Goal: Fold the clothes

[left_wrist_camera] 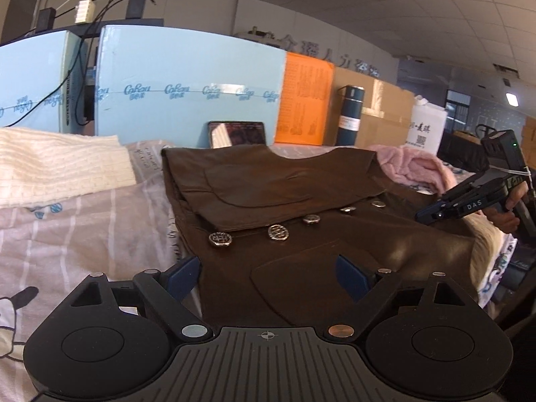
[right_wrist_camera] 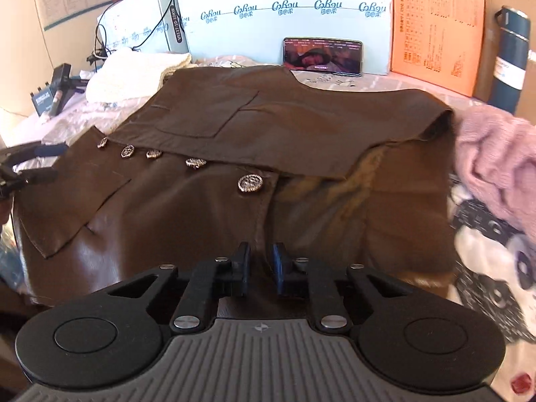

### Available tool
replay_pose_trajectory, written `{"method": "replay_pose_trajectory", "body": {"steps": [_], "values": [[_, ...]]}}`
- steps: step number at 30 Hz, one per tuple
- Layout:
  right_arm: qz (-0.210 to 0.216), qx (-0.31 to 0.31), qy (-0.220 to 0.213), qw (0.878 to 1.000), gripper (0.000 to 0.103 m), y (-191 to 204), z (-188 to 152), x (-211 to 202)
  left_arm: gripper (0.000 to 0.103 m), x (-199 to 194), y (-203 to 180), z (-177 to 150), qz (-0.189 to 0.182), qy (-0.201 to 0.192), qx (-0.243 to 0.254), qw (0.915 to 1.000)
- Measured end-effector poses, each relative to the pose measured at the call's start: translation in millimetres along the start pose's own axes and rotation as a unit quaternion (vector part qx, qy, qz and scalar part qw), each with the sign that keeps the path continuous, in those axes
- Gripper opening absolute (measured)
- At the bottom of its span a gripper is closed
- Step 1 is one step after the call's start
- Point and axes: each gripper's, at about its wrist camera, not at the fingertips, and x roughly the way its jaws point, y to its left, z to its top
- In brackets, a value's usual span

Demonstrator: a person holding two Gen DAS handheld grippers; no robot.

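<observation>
- Jacket lies on the bed, far half already folded over toward the buttons.
- Right gripper is pinched on the near hem.
- Left gripper is spread wide over the other end, holding nothing.
- More folds left, I'd say.

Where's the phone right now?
The phone stands on its side at the back of the bed, propped against the light blue box, just behind the brown jacket and left of the orange box.
</observation>
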Motion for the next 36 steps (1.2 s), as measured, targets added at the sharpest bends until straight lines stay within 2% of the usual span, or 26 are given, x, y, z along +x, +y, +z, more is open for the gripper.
{"method": "replay_pose_trajectory", "body": {"steps": [1,3,4,5,7,9,10,13,15,17,18,19,21,22,23,24,26,33,36], "values": [[-0.001,0.000,0.002,1.000,0.014,-1,-3,-7,0.090,0,-1,-1,-0.015,-0.001,-0.006,0.9999],[0.005,0.012,-0.006,1.000,0.021,-5,-7,-15,0.089,2,-1,-3,-0.018,0.001,-0.014,0.9997],[0.014,0.025,-0.013,1.000,0.039,-7,-7,-16,0.088,4,-1,-3,-0.018,0.001,-0.018,0.9997],[0.026,0.041,-0.019,0.999,0.055,-10,-6,-15,0.082,5,1,-3,-0.009,0.002,-0.025,0.9996],[0.048,0.061,-0.024,0.997,0.056,-12,-1,-6,0.070,6,3,-3,0.010,0.002,-0.039,0.9992],[0.060,0.072,-0.028,0.995,0.059,-12,6,7,0.046,9,4,-3,0.039,0.012,-0.037,0.9985],[0.058,0.070,-0.025,0.996,0.060,-12,11,16,0.042,11,5,-3,0.053,0.017,-0.037,0.9978],[0.065,0.090,-0.035,0.993,0.063,-17,24,34,0.040,15,7,-2,0.091,0.035,-0.031,0.9948],[0.079,0.106,-0.037,0.991,0.068,-21,33,43,0.042,17,12,-2,0.087,0.034,-0.037,0.9949],[0.096,0.131,-0.036,0.986,0.069,-26,39,51,0.042,21,18,0,0.079,0.032,-0.046,0.9953],[0.100,0.138,-0.036,0.985,0.068,-28,41,53,0.042,23,21,1,0.076,0.033,-0.052,0.9952],[0.096,0.132,-0.034,0.986,0.055,-25,41,53,0.042,25,21,0,0.072,0.031,-0.054,0.9954],[0.082,0.112,-0.032,0.990,0.040,-17,39,50,0.040,25,19,-1,0.072,0.026,-0.048,0.9960],[0.081,0.101,-0.031,0.991,0.029,-13,36,46,0.039,24,16,-2,0.074,0.021,-0.040,0.9962],[0.087,0.095,-0.033,0.991,0.018,-12,32,41,0.026,20,13,-3,0.080,0.014,-0.035,0.9960],[0.093,0.090,-0.035,0.991,0.015,-10,27,36,0.014,16,10,-4,0.086,0.007,-0.030,0.9958],[0.085,0.086,-0.048,0.992,0.004,-8,20,23,0.008,7,5,-7,0.086,-0.009,-0.028,0.9959],[0.054,0.081,-0.113,0.989,0.003,-7,6,-27,0.006,-14,-20,-3,0.044,-0.062,-0.012,0.9970],[0.042,0.071,-0.138,0.987,0.003,-7,10,-42,0.006,-12,-22,1,0.022,-0.054,-0.003,0.9983]]}}
